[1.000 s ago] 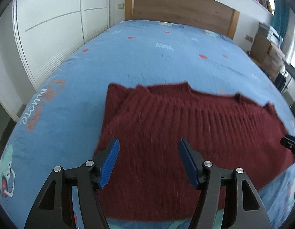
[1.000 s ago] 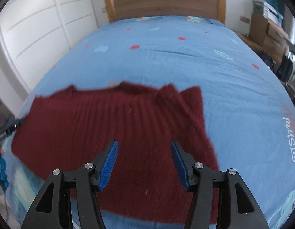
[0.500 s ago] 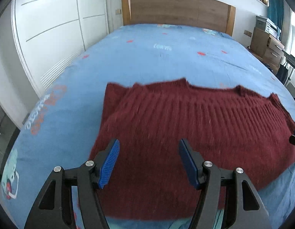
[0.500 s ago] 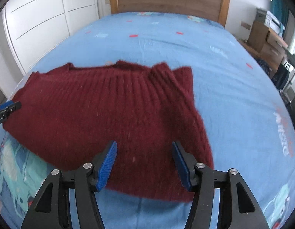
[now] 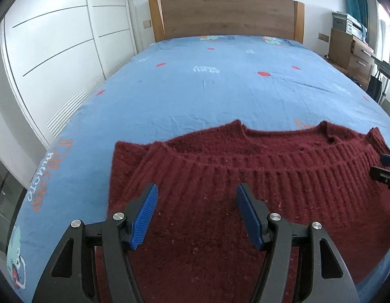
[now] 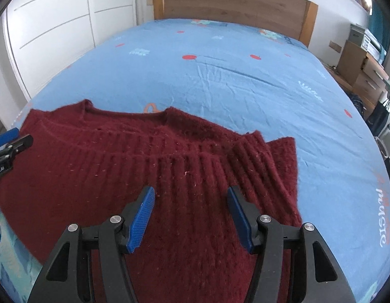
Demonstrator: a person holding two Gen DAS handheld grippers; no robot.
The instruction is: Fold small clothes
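A dark red ribbed knit sweater lies spread on the blue bed sheet, neckline towards the headboard. It also shows in the right wrist view, with a sleeve folded in at its right side. My left gripper is open and empty, above the sweater's left part. My right gripper is open and empty, above the sweater's right part. The right gripper shows at the right edge of the left wrist view; the left gripper shows at the left edge of the right wrist view.
The wooden headboard stands at the far end of the bed. White wardrobe doors line the left side. A wooden dresser with boxes stands at the right. The bed's near edge runs just below the sweater's hem.
Both grippers have tilted up and moved lower towards the sweater, so it looks larger and more of the headboard shows. Both stay open. The sweater has not moved.
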